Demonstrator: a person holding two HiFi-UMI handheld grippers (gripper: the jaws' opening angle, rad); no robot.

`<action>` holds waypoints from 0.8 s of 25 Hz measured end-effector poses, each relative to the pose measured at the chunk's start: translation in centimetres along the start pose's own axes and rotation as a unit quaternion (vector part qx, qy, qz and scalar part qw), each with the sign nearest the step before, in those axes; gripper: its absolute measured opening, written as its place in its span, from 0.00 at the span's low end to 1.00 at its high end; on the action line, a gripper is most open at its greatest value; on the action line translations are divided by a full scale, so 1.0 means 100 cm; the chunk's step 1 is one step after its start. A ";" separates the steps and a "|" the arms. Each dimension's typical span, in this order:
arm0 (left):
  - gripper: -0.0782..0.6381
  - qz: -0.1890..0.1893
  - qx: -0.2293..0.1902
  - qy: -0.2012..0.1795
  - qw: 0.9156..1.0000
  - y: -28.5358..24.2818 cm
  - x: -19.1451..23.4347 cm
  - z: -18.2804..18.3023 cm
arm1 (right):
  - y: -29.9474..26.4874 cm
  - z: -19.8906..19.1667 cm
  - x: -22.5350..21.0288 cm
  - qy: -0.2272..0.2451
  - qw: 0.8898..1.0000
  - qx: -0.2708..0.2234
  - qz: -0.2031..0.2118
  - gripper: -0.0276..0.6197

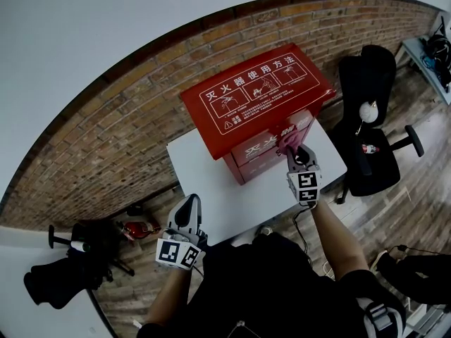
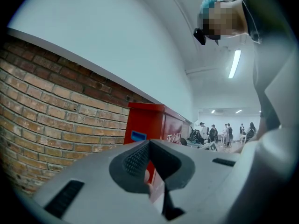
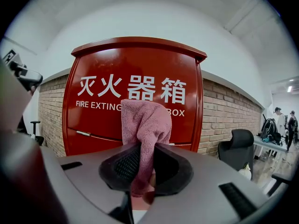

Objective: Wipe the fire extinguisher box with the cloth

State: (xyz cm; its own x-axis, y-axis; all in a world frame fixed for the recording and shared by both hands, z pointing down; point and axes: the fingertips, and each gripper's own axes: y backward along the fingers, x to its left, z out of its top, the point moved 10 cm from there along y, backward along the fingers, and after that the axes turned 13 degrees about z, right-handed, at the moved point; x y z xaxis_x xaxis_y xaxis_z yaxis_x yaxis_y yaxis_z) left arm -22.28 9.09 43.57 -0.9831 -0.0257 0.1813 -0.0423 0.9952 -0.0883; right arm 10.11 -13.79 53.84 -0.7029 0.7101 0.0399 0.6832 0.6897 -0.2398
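The right gripper (image 1: 300, 151) pinches a pink microfibre cloth (image 3: 145, 123) at the front of the red metal fire extinguisher box (image 1: 259, 98), which stands on a white bench (image 1: 211, 183). The left gripper (image 1: 189, 207), jaws together and empty, hangs at the bench's near edge.

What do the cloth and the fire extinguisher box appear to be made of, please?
The cloth looks like pink microfibre terry: fuzzy, matte pile. The fire extinguisher box seems painted sheet metal, though plastic is possible: glossy red, crisp thin edges.
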 end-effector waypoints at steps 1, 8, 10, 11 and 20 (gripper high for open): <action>0.18 0.000 0.001 0.000 1.000 0.000 0.000 -0.001 | 0.000 0.000 0.002 0.000 1.000 0.000 0.003 0.15; 0.18 -0.001 0.003 0.002 1.000 -0.003 0.002 -0.002 | -0.003 0.001 0.015 0.001 1.000 0.003 0.022 0.15; 0.18 -0.002 0.003 0.002 1.000 -0.004 0.002 -0.002 | -0.004 0.001 0.017 0.002 1.000 0.004 0.025 0.15; 0.18 -0.002 0.004 0.002 1.000 -0.004 0.002 -0.002 | -0.004 0.002 0.019 0.003 1.000 0.004 0.028 0.15; 0.18 -0.002 0.004 0.004 1.000 -0.005 0.003 -0.001 | -0.006 0.004 0.036 0.004 0.999 0.006 0.051 0.15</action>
State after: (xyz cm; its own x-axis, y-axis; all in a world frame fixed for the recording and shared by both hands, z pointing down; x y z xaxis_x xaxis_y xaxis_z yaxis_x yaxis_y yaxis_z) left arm -22.57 8.58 43.82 -0.9815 -0.0296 0.1890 -0.0482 0.9944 -0.0943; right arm 7.11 -11.68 53.74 -0.6282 0.7778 0.0223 0.7489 0.6121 -0.2539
